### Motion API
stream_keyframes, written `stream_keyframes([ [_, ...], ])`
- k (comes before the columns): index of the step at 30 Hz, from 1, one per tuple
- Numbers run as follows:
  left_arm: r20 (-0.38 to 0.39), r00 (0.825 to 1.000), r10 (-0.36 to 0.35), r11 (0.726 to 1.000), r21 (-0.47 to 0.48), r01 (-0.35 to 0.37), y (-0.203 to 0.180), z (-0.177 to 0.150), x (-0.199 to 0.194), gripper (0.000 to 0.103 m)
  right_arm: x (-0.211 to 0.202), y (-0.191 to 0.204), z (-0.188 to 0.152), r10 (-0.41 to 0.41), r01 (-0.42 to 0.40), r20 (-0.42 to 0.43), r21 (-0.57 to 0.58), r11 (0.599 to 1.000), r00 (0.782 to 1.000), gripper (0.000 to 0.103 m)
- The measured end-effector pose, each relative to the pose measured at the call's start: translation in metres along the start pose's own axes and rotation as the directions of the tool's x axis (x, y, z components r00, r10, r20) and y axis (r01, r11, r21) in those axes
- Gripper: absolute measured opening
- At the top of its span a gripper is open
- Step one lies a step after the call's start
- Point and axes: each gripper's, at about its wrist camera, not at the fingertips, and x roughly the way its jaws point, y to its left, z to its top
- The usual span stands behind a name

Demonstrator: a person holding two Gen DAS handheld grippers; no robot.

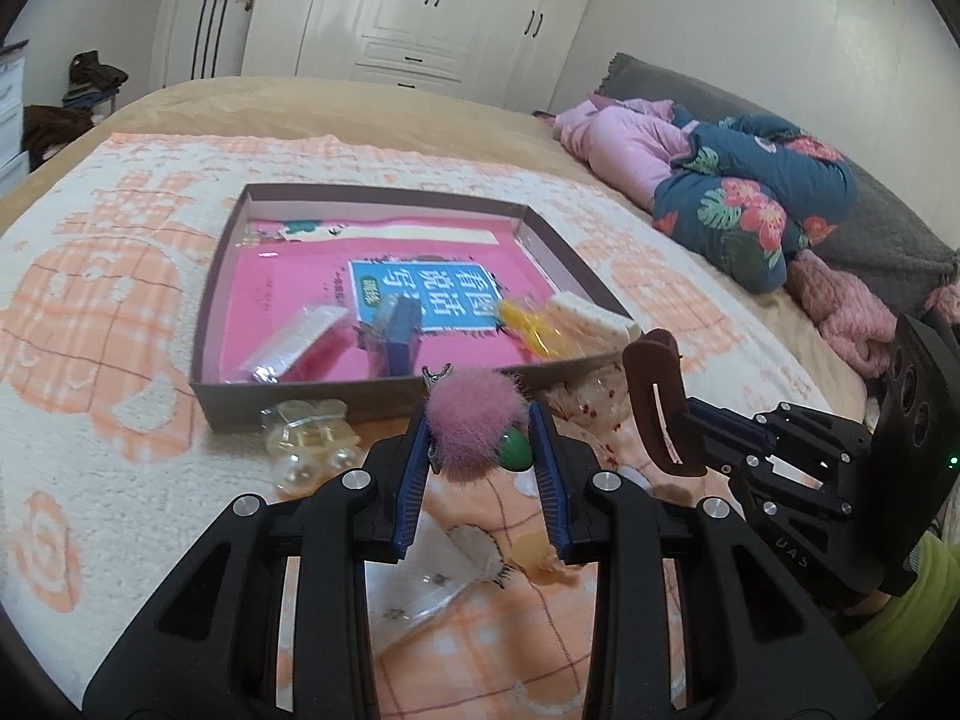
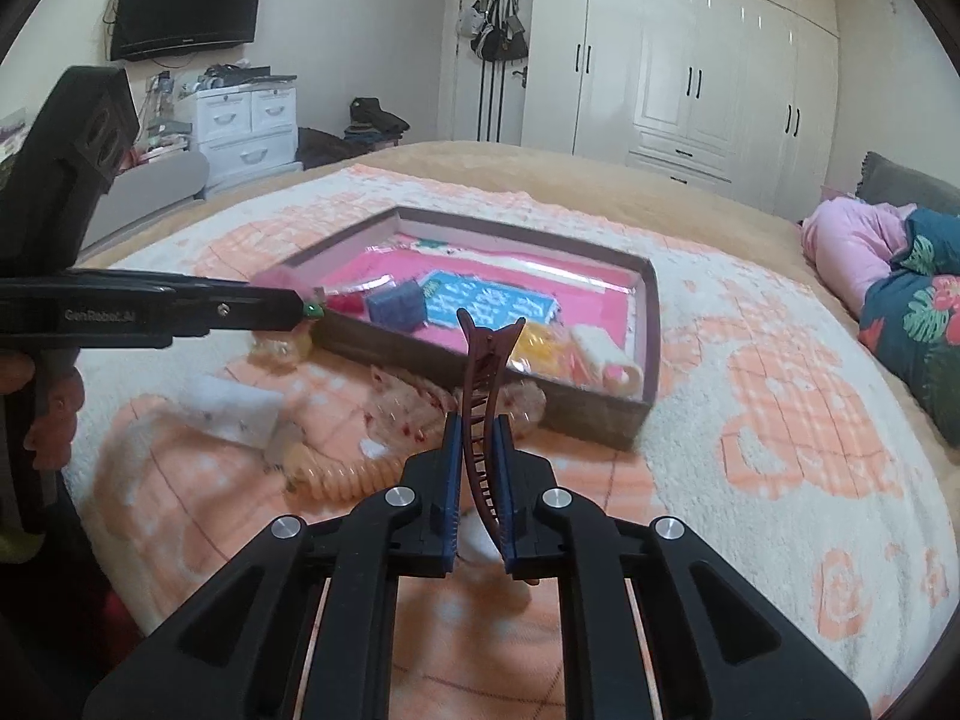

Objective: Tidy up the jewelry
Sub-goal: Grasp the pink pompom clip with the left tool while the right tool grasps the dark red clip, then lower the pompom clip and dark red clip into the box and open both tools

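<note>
Jaws of the left gripper [image 1: 480, 438] pinch a fluffy pink pom-pom hair clip [image 1: 474, 423] with a small green bead at its side and a metal clasp poking up at the top; it sits between the blue pads near their tips, lifted clear of the bed. Jaws of the right gripper [image 2: 478, 468] are pressed nearly together on a dark brown plastic toothed hair claw [image 2: 480, 396], which stands upright between the pads, its forked handles rising well above the fingertips.

Just beyond both grippers lies a shallow brown cardboard box [image 1: 252, 387], open-topped and lined with a pink book cover. Inside it are a blue rectangular piece, a yellow clip, a cream comb-like clip and a clear packet.

Between the box and the grippers, clear pearl-trimmed clips [image 1: 309, 444], a translucent red-dotted clip [image 2: 414, 414] and a peach coiled hair tie [image 2: 342, 477] rest on the orange-and-cream patterned blanket [image 1: 90, 312] covering the bed.
</note>
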Motion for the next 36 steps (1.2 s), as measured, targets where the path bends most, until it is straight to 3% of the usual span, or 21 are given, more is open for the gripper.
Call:
stream_keyframes([
  [17, 0.071, 0.997, 0.036, 0.998, -0.058, -0.032, 0.028, 0.017, -0.016, 0.024, 0.012, 0.016, 0.041, 0.032, -0.03, 0.042, -0.03, 0.999, 0.999, 0.01],
  [36, 0.095, 0.995, 0.035, 0.999, -0.028, -0.033, 0.029, 0.053, -0.002, 0.024, 0.041, 0.012, 0.074, 0.01, -0.008, 0.061, -0.028, 1.0, 0.998, 0.01],
])
